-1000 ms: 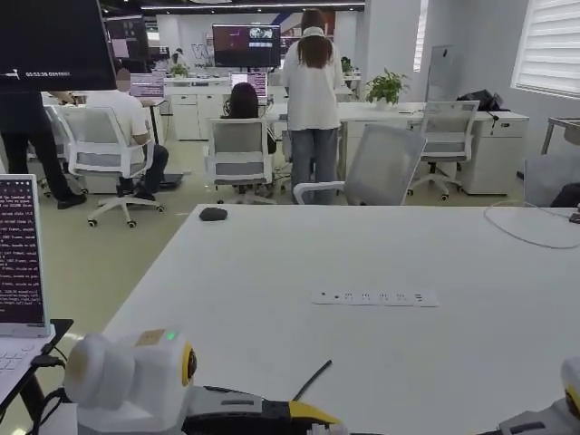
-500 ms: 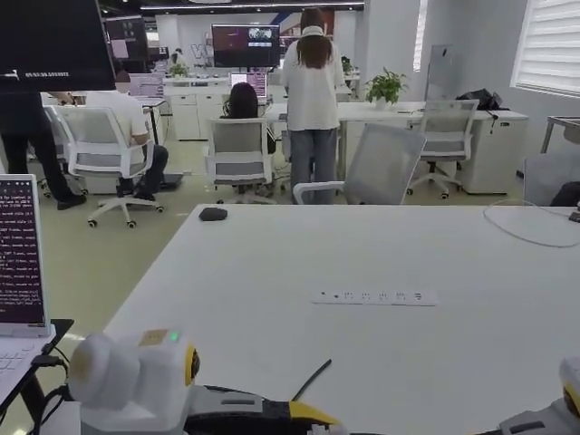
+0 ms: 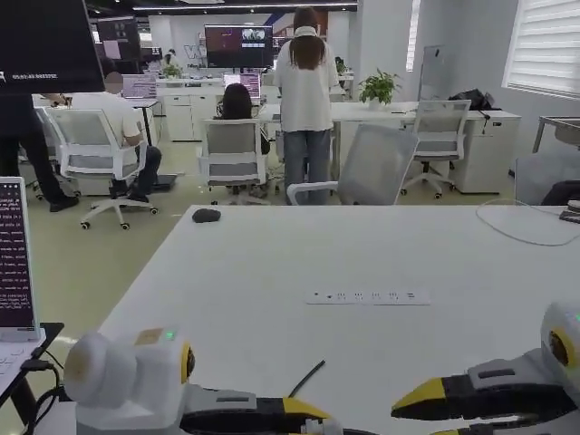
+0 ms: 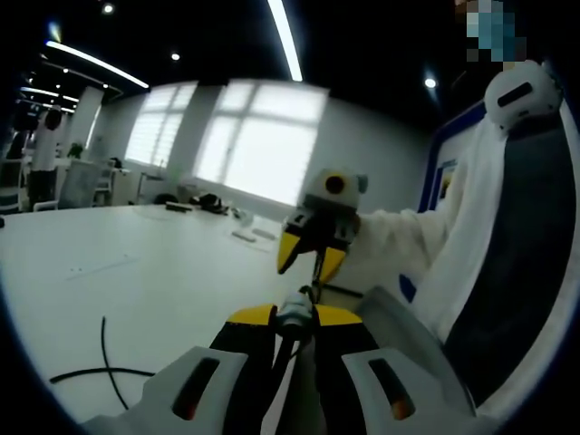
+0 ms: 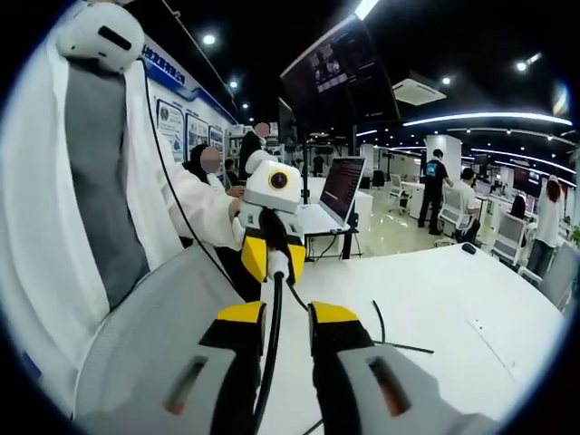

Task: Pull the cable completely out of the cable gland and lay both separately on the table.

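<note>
A broad white tabletop (image 3: 272,272) stands in an open office, with grey swivel chairs (image 3: 231,149) and people behind it. The left tongs (image 4: 294,315) and right tongs (image 5: 287,313) face each other low at its near edge. The left tongs clamp a small silver cable gland (image 4: 294,308). The thin black cable (image 5: 272,335) runs from it through the right tongs' parted jaws. A white power strip (image 3: 367,296) and a black mouse (image 3: 206,215) lie farther off.

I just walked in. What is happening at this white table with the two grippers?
A person works at the white table with a gripper in each hand, the two facing each other. The left gripper is shut on the cable gland. A black cable runs from it to the right gripper, whose jaws stand apart around it. The cable seems still in the gland, so nothing is laid down yet.
</note>
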### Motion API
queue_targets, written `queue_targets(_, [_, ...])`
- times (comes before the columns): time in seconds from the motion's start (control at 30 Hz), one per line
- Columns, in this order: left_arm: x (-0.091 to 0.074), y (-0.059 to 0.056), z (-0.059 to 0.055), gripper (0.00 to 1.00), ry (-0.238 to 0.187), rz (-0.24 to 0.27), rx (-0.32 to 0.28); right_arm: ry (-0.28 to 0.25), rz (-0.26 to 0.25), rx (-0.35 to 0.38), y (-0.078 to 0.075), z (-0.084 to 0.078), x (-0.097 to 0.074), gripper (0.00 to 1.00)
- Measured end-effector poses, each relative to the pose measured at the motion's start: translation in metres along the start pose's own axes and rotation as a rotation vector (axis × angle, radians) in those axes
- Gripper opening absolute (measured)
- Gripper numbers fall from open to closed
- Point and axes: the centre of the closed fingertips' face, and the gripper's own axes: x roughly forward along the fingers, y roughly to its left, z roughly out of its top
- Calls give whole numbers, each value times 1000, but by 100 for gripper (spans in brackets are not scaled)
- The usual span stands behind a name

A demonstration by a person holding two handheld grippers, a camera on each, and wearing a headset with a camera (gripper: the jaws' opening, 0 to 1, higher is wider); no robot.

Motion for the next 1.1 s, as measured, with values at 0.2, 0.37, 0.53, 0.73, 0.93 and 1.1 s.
queue_targets(0.2, [4, 0, 3, 16, -6, -7, 4, 19, 29, -34, 5, 2, 17, 18])
queue_targets(0.37, [6, -1, 2, 16, -1, -14, 5, 18, 24, -25, 1, -1, 19, 9])
queue_targets(0.53, [6, 0, 3, 16, -8, -11, 3, 8, 40, -10, 3, -1, 19, 3])
queue_targets(0.73, [6, 1, 4, 16, -10, -13, 5, -1, 32, -17, 1, -1, 19, 3])
queue_targets(0.93, [6, 1, 3, 16, -4, -12, 5, -1, 33, -20, 1, -3, 20, 3])
queue_targets(1.1, [4, 4, 0, 16, 5, -1, 4, 17, 29, -20, -2, -10, 16, 3])
